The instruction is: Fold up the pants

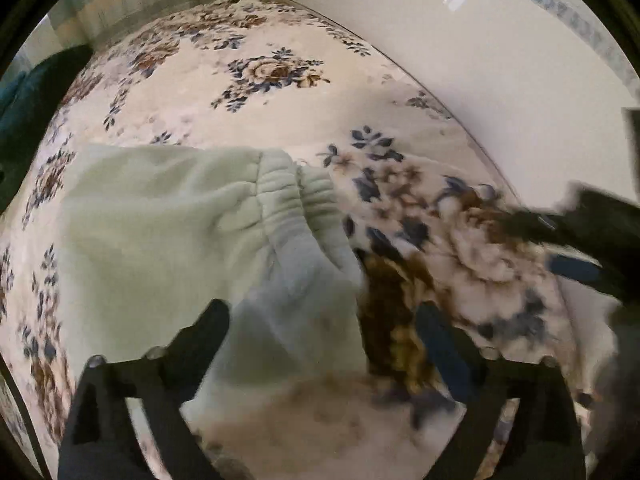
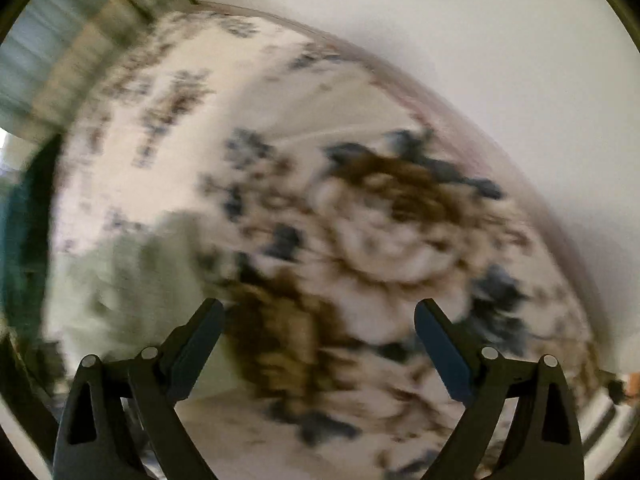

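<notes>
Pants [image 1: 168,232], pale green, lie loosely folded on floral bed [image 1: 248,72] beneath released left gripper [image 1: 322,314] fingers; right gripper [image 2: 320,316] fingers likewise spread, empty; risk: springy cuff layer may slide and unfold unpinned.

Pants [image 1: 160,220] pale mint green; bedspread [image 1: 248,92] cream, blue-brown floral.

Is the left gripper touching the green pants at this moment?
Cannot tell. In the left wrist view the left gripper stands open over the pants, nothing pinched, but blur hides whether the left finger brushes the fabric.
</notes>
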Demonstrator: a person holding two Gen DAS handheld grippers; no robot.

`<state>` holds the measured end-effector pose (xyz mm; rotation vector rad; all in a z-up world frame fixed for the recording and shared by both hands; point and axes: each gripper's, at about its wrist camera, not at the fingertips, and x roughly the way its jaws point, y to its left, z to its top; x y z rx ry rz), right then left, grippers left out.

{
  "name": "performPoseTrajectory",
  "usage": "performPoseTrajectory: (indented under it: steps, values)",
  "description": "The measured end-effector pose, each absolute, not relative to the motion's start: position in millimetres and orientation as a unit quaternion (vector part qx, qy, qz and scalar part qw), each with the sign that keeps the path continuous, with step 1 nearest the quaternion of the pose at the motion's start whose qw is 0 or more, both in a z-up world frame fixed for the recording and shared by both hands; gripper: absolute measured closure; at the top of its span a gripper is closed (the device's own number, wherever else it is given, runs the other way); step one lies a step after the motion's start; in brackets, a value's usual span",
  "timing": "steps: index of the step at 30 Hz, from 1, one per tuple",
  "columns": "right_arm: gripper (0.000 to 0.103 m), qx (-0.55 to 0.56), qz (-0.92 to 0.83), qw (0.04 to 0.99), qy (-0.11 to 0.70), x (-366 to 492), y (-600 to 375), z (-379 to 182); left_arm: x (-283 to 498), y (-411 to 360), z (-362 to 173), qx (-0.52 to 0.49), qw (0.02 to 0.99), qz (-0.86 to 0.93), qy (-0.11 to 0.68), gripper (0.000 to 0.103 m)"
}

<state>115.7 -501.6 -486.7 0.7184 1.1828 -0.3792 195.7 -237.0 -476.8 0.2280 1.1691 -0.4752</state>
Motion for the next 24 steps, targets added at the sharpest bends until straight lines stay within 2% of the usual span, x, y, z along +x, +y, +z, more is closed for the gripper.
performPoseTrajectory:
  steps: [3, 7, 11, 13, 14, 15, 16, 17, 20, 22, 23, 24]
  values:
    - [0.005, 0.340, -0.117, 0.750, 0.555, 137.8, -488.7, -475.9, 193.8, -199.2, -450.7, 0.085, 0.817, -0.175, 0.543, 0.006]
    - [0.005, 0.357, -0.018, 0.737, 0.574, 173.6, -444.7, -485.9, 212.9, -122.3, -438.4, 0.129, 0.852, -0.014, 0.507, 0.006]
    - [0.005, 0.340, 0.029, 0.728, 0.595, 211.9, -409.9, -515.8, 259.1, -80.0, -475.2, 0.131, 0.835, 0.044, 0.532, 0.006]
    - [0.006, 0.365, 0.058, 0.693, 0.619, 229.9, -397.7, -542.4, 271.6, -71.0, -493.7, 0.124, 0.824, 0.034, 0.552, 0.006]
    - [0.018, 0.393, 0.086, 0.665, 0.629, 237.6, -389.6, -556.8, 275.9, -69.0, -502.7, 0.123, 0.818, 0.029, 0.560, 0.005]
    - [0.052, 0.402, 0.096, 0.660, 0.627, 240.3, -385.7, -561.6, 275.7, -67.5, -507.8, 0.128, 0.815, 0.027, 0.564, 0.005]
    - [0.062, 0.368, 0.083, 0.672, 0.637, 241.7, -377.3, -557.7, 276.8, -66.2, -513.9, 0.131, 0.810, 0.019, 0.571, 0.003]
    - [0.064, 0.338, 0.065, 0.695, 0.631, 239.8, -374.2, -545.9, 278.6, -64.6, -518.6, 0.125, 0.807, 0.012, 0.577, 0.000]
    - [0.066, 0.285, 0.017, 0.743, 0.606, 225.5, -378.8, -527.8, 280.4, -60.0, -531.0, 0.056, 0.792, -0.036, 0.607, 0.000]
    - [0.064, 0.315, -0.007, 0.699, 0.642, 222.0, -390.9, -563.1, 278.0, -69.3, -527.7, 0.070, 0.787, -0.030, 0.612, 0.000]
    - [0.060, 0.343, -0.006, 0.674, 0.655, 219.7, -393.7, -580.3, 276.6, -72.7, -521.4, 0.079, 0.789, -0.029, 0.609, 0.000]
    - [0.051, 0.361, -0.003, 0.666, 0.652, 219.4, -395.5, -583.2, 273.9, -75.3, -511.8, 0.083, 0.793, -0.029, 0.603, 0.000]
